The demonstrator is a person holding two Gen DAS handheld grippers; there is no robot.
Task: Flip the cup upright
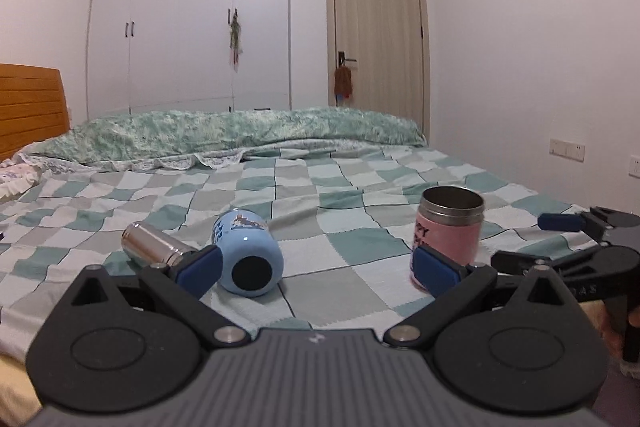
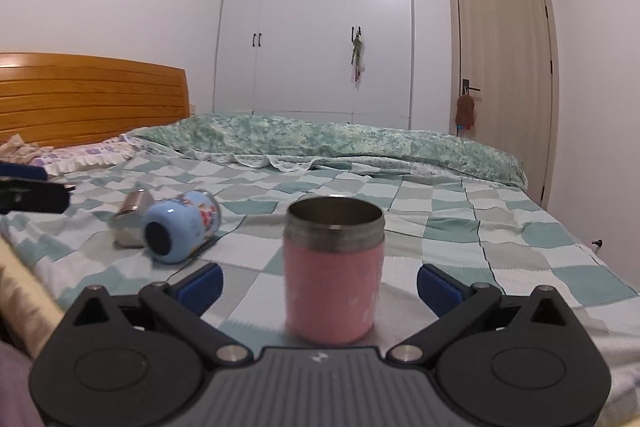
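A pink cup with a steel rim (image 2: 334,269) stands upright on the checked bedspread, between the spread fingers of my open right gripper (image 2: 320,287), not gripped. It also shows in the left wrist view (image 1: 450,229). A light blue cup (image 1: 249,255) lies on its side, base toward me, just right of my left gripper's left fingertip (image 1: 200,267). A steel cup (image 1: 154,243) lies on its side behind that fingertip. My left gripper (image 1: 316,269) is open and empty. The right gripper (image 1: 576,247) shows at the right edge of the left wrist view.
A rumpled green quilt (image 1: 248,135) lies across the far side of the bed. A wooden headboard (image 2: 92,95) is at the left. White wardrobes (image 2: 316,27) and a door (image 2: 504,67) stand behind. The bed's near edge is under my grippers.
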